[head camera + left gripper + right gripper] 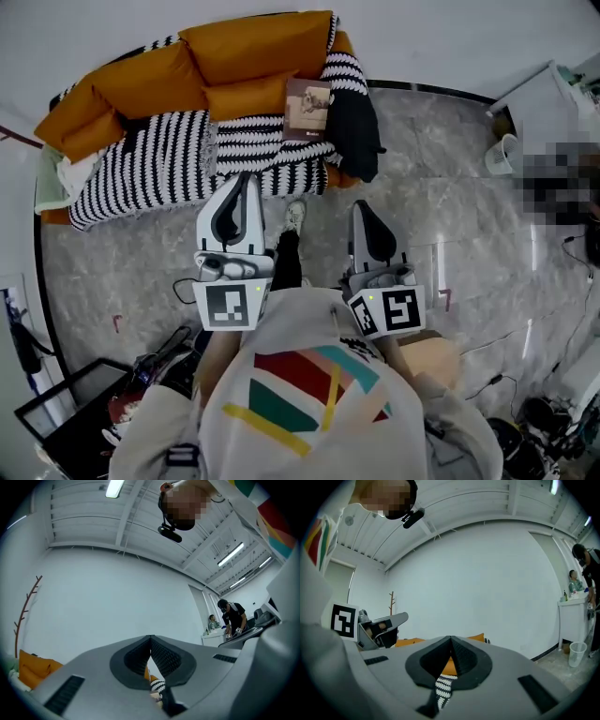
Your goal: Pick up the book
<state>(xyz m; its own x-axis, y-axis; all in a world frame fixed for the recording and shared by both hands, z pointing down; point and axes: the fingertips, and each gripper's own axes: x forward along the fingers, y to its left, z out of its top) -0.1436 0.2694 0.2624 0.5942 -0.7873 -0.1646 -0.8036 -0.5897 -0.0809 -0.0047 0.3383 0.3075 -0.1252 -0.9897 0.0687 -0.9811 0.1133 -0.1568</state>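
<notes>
A brown book (307, 110) lies flat on the striped blanket (159, 164) of an orange sofa (141, 80), next to a black garment (358, 131). Both grippers are held over the floor in front of the sofa, pointing toward it and well short of the book. My left gripper (246, 178) reaches just to the blanket's front edge; its jaws meet at the tip (150, 638) with nothing between them. My right gripper (360, 208) sits further back to the right, jaws also closed and empty (450, 639). Between each pair of pads only a slit of cushion and blanket shows.
A white bin (503, 155) and a white cabinet (548, 103) stand at the right. Cables (487, 380) lie on the marble floor. A shoe (295, 217) shows below the sofa. A dark screen (56, 417) sits at bottom left. People (232, 618) stand at a counter far right.
</notes>
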